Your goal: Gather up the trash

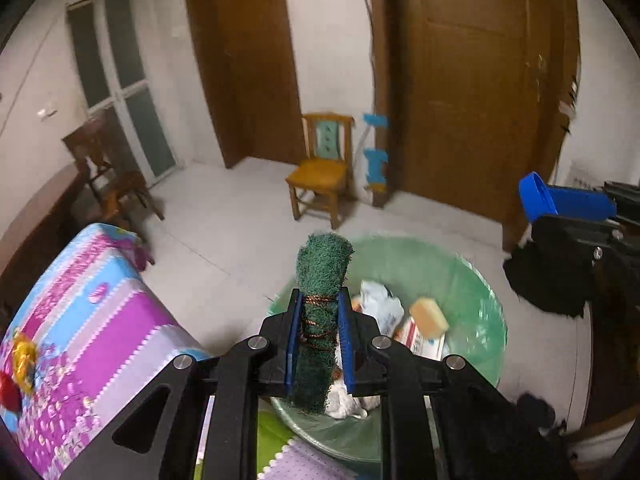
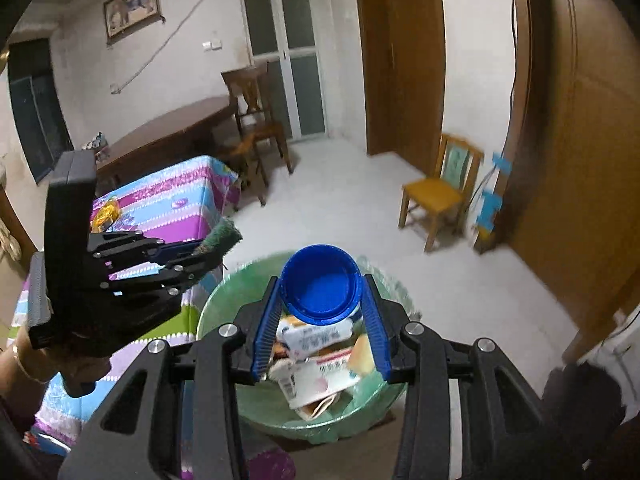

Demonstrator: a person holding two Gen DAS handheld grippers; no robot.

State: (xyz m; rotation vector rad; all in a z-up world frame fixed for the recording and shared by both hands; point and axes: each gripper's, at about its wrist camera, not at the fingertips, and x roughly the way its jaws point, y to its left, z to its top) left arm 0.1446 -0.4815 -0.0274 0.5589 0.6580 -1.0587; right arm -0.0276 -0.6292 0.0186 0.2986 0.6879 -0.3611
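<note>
At centre frame of the left wrist view, a rolled green scouring pad is clamped by the left gripper, its long axis pointing up-frame over the green-lined trash bin.

In the right wrist view, a blue cap is pinched by the right gripper, opening toward the camera, above the bin at lower centre.

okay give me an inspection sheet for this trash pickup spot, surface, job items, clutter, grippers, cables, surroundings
Surface: pale tiled floor; patterned foam mat at left.
Job's things: green-lined trash bin holding cartons, a sponge and crumpled paper; rolled green scouring pad; blue lid.
Clutter: shiny wrappers on the mat.
Grippers: left gripper clamps the pad above the bin; right gripper clamps the lid above the bin.
Cables: thin wire on the wall.
Surroundings: wooden chair, brown doors, dark table.
</note>
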